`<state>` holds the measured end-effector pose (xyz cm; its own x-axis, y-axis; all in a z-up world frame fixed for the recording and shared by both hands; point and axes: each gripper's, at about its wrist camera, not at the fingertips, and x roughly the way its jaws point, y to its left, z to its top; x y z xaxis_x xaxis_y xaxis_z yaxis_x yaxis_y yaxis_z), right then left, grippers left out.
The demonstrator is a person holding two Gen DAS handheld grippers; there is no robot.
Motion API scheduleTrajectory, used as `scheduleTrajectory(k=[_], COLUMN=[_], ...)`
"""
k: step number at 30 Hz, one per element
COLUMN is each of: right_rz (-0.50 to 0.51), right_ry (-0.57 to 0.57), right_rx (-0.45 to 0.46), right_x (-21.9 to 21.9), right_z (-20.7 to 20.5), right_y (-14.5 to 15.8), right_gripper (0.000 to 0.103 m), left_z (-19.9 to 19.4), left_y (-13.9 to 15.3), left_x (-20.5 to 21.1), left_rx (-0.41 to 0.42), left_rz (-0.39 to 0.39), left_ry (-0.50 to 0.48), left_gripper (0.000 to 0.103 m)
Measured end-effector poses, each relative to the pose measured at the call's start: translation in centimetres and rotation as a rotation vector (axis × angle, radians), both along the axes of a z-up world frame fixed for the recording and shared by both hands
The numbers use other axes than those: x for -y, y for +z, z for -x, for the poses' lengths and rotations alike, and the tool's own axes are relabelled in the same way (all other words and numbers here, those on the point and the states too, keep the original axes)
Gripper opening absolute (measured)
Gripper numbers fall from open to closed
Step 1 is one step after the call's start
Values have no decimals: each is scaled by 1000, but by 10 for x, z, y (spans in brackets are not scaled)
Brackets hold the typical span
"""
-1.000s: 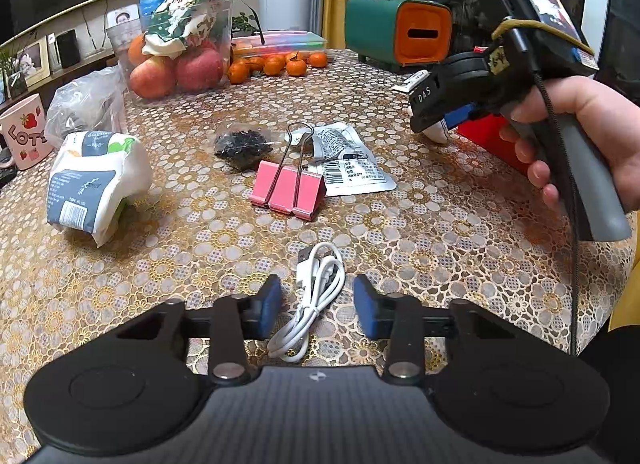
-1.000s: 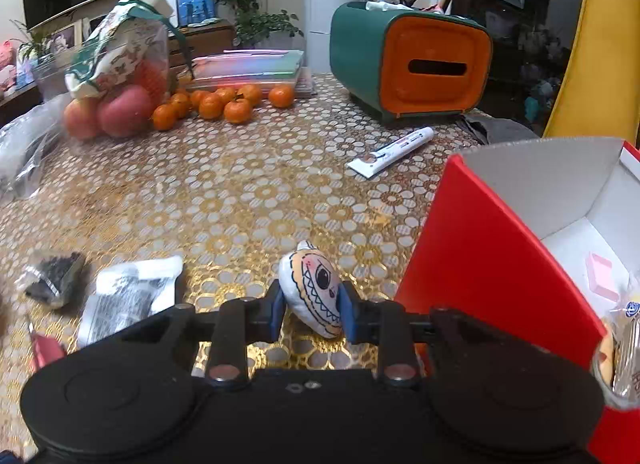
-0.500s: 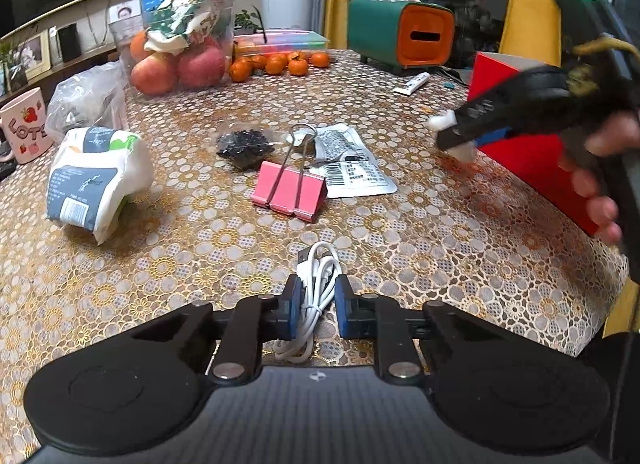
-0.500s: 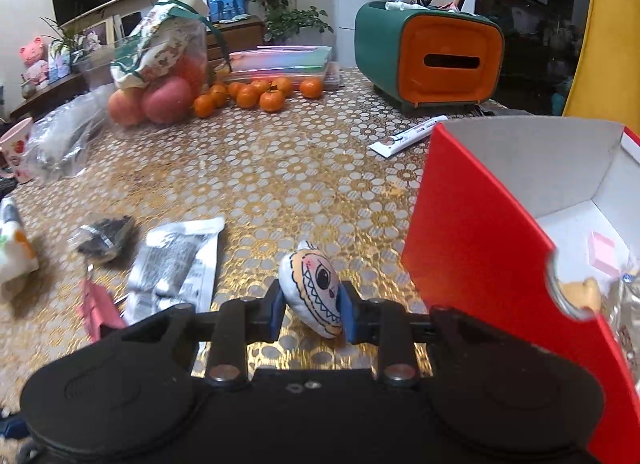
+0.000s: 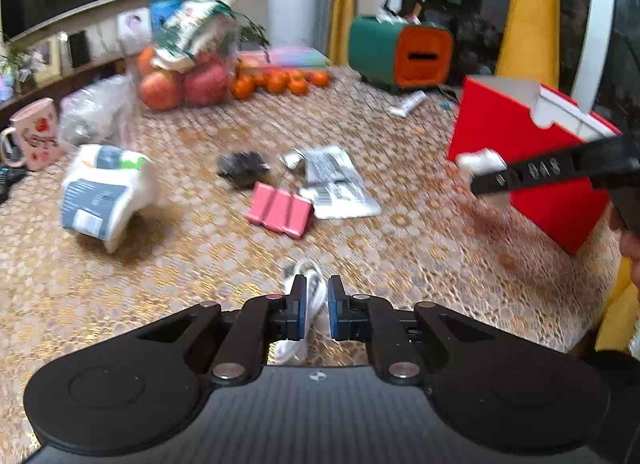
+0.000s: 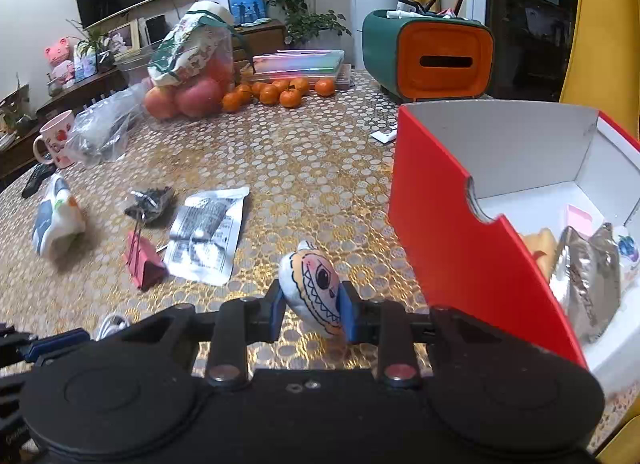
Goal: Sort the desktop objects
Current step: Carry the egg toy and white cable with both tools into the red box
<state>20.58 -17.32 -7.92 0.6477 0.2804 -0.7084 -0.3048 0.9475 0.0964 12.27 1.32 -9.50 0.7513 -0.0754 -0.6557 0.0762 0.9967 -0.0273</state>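
My left gripper is shut on a coiled white USB cable and holds it above the gold lace tablecloth. My right gripper is shut on a small plush toy with a toothy cartoon face, held above the table just left of the open red box. The right gripper also shows in the left wrist view in front of the red box. The box holds a silver snack bag and a pink item.
On the table lie a pink binder clip, a silver printed packet, a dark small bag, a white-and-blue pouch, a mug, a fruit bag, tangerines, a tube and a green-orange tissue box.
My left gripper closed on the cable and has lifted it off the table. My right gripper rose and shifted with the plush toy, closer to the red box's open top.
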Motion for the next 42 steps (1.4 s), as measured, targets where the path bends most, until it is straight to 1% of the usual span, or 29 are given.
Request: scheduleTrajectory(k=[4, 6, 7, 9, 10, 11, 13, 16, 18, 22, 24, 26, 29, 33, 37, 42], right_rz=[-4, -3, -4, -6, -7, -9, -11, -8, -6, -6, -3, -4, -5, -11, -17, -30], right_ry=[10, 16, 19, 23, 24, 25, 27, 27, 25, 16, 16, 16, 18, 22, 27, 33], right_rx=[-7, -11, -11, -10, -9, -9, -13, -17, -18, -20, -19, -20, -15, -11, 0, 12], right_x=[4, 3, 4, 4, 4, 4, 4, 4, 5, 7, 8, 8, 8, 11, 16, 25], right_z=[7, 9, 10, 12, 12, 13, 13, 13, 13, 12, 12, 12, 14, 16, 19, 22], right_y=[-2, -4, -4, -5, -5, -5, -6, -8, -9, -10, -10, -9, -8, -3, 7, 20], right_gripper=[28, 28, 28, 28, 28, 28, 28, 28, 28, 28, 28, 28, 28, 28, 28, 28], left_z=[-8, -12, -13, -16, -17, -18, -20, -25, -28, -28, -28, -28, -28, -26, -23, -18], left_y=[-4, -7, -9, -11, -12, -12, -14, -18, -22, -24, -23, -22, -21, -18, -11, 1], left_x=[-3, -3, -3, -3, -3, -3, -2, 0, -1, -2, -2, -1, 0, 0, 1, 2], left_rx=[-46, -57, -56, -54, -54, -55, -50, -52, -64, -59, -58, -57, -61, -56, -42, -36], left_rz=[22, 11, 1, -1, 0, 0, -13, -35, -40, -40, -35, -38, -35, -24, -7, 37], left_ry=[1, 6, 8, 8, 8, 4, 0, -10, -5, 1, -1, -2, -8, -4, 3, 12], left_gripper=[12, 13, 16, 25, 32, 44, 56, 56, 56, 55, 50, 30, 24, 20, 19, 19])
